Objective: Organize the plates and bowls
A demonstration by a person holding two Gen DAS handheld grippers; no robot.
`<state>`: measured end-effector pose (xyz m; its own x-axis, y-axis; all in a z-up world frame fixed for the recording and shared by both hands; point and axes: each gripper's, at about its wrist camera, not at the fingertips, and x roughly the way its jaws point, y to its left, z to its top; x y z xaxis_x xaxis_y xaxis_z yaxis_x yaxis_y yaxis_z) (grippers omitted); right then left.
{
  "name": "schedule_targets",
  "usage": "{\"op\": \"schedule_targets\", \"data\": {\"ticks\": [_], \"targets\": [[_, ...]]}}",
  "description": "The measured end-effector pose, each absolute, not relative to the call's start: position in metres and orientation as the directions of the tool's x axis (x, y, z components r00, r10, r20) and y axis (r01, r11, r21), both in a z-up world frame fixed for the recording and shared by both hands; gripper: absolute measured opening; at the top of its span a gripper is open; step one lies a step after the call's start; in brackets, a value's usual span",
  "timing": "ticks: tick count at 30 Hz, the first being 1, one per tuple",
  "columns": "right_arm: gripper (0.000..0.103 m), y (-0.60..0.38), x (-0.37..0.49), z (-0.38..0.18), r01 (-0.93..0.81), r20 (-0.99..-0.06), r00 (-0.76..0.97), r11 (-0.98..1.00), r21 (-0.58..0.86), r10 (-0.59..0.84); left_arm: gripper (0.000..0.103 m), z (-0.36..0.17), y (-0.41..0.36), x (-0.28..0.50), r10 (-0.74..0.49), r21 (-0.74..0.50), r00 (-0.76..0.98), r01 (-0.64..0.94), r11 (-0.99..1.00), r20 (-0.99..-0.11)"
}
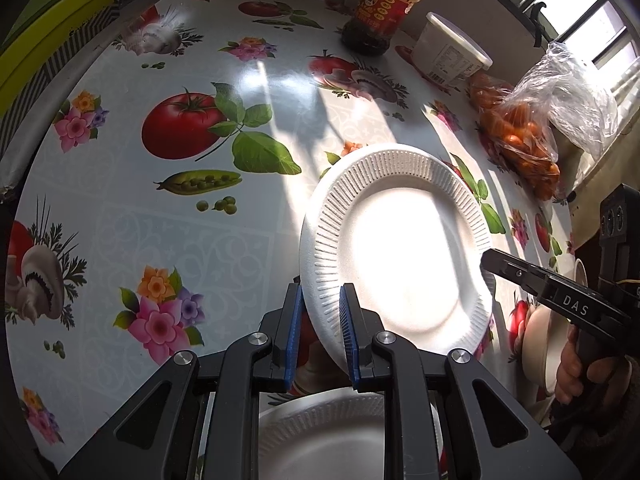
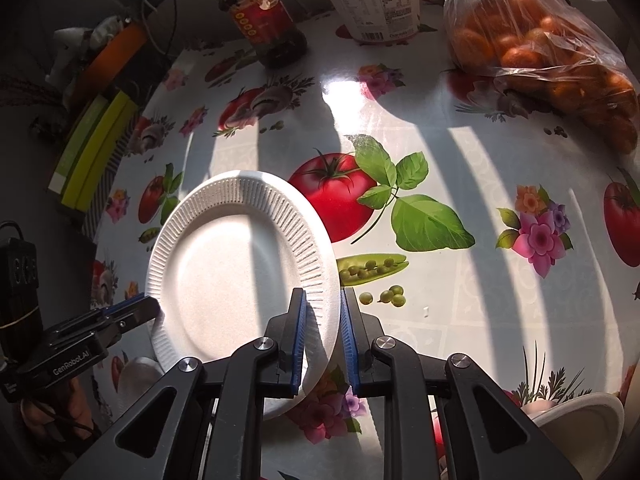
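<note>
Both grippers held one plate (image 1: 396, 248) above the table (image 1: 160, 240).
Left gripper (image 1: 320, 340) and right gripper (image 2: 323, 340) pinched opposite rims; next, probably one releases for stacking.

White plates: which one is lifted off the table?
The ribbed plate gripped at opposite rims by the left gripper and right gripper. The other plate lies beneath the left gripper.

A table (image 2: 460, 152) wears a glossy cloth printed with tomatoes, peas, mushrooms and flowers. Along its far edge stand a red-labelled jar of dark sauce (image 2: 264, 20), a white lidded tub (image 2: 372, 0) beside it, and a clear plastic bag of small orange fruit (image 2: 536, 44). Yellow-green boxes (image 2: 96, 152) lie past the table's left side.
</note>
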<state>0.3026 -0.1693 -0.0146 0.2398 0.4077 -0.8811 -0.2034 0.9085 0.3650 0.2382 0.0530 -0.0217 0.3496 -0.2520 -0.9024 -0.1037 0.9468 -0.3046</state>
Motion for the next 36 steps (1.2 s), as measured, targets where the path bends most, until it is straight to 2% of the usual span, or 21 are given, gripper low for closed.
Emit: {"op": "schedule_targets", "data": {"ticks": [12, 36], "targets": [[0.017, -0.173, 0.297, -0.002, -0.210, -0.871, 0.267, 0.907, 0.366, 0.413, 0.020, -0.009, 0.050, 0.234, -0.217, -0.270, 0.393, -0.084, 0.959, -0.893], [0.017, -0.171, 0.259, 0.019, -0.249, -0.854, 0.287, 0.895, 0.372, 0.434, 0.020, 0.007, 0.053, 0.193, -0.228, -0.291, 0.438, -0.083, 0.953, -0.870]]}}
